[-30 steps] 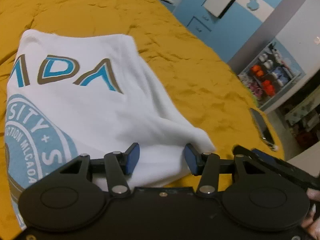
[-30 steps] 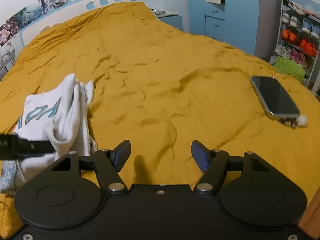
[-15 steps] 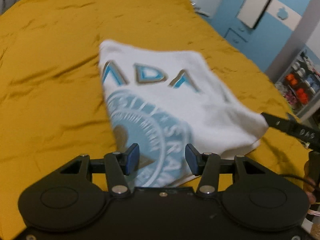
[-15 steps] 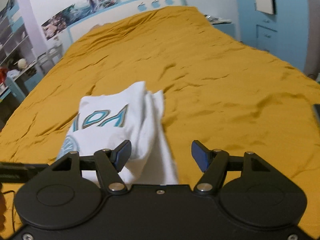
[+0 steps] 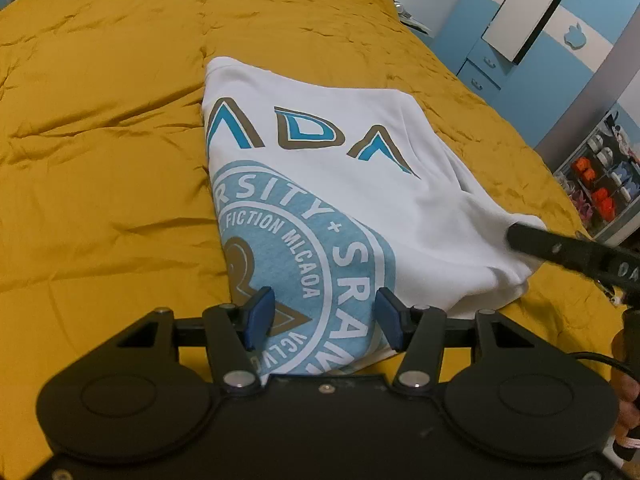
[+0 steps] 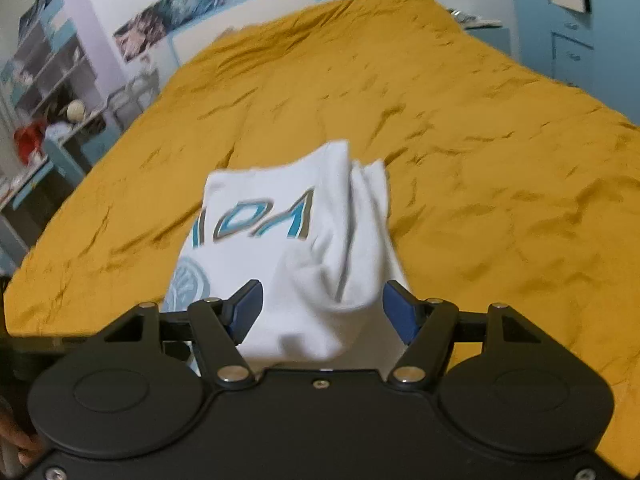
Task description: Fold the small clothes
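Mustard bedspread (image 5: 120, 160) carries a folded white shirt (image 5: 340, 168). Both hand-held grippers, left (image 5: 322, 318) and right (image 6: 322, 312), gape, the left's jaws just widened; next, pinch matching corners evenly.

**Mustard bed bearing one folded shirt**

A wide bed under a crumpled mustard-yellow quilted cover (image 5: 120, 160) is filling most of the room. A folded white cotton T-shirt with a blue round print and blue-and-brown lettering (image 5: 340, 152) is lying directly on the cover, its thicker folded edge bunching up on one side.
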Available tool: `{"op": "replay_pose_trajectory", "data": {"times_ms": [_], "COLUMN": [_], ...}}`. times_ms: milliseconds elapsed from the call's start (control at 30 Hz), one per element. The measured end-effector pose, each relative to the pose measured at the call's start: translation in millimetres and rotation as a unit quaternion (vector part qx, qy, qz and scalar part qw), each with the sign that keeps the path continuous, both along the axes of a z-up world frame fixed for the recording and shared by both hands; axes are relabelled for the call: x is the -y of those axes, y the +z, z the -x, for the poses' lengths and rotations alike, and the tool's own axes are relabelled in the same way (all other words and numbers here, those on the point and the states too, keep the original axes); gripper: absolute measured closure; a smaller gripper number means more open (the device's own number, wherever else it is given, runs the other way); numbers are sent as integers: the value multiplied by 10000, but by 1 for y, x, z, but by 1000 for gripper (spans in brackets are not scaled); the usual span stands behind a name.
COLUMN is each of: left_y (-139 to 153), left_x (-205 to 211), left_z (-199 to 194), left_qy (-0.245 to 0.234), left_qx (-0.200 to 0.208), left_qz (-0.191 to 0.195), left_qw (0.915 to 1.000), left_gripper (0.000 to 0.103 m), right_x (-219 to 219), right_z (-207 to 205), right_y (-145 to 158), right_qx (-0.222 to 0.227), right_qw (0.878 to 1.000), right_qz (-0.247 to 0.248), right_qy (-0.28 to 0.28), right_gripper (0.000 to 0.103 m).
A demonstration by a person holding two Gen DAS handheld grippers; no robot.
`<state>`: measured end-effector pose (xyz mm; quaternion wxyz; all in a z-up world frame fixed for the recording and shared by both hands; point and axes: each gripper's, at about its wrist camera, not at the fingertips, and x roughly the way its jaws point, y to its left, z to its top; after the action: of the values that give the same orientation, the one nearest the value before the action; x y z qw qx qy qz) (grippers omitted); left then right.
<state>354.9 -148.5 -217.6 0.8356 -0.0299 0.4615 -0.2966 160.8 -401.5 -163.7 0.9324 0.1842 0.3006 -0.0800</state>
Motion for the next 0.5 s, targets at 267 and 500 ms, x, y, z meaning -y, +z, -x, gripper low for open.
{"op": "replay_pose_trajectory", "data": {"times_ms": [267, 500], "left_y": [14, 2], "left_x": [-1, 2], "left_z": [0, -4], "left_qy": [-36, -148], "left_qx": [29, -185], "left_qz": [-21, -54], "left_qw": [10000, 9997], "left_gripper": [46, 46], "right_x": [2, 26], "right_z": [1, 6], "right_y": [6, -26], "right_qx": [141, -265], "right_qw": [9998, 9983], "right_qz": [-26, -266], "right_qy": [-166, -435], "right_gripper": [95, 94]}}
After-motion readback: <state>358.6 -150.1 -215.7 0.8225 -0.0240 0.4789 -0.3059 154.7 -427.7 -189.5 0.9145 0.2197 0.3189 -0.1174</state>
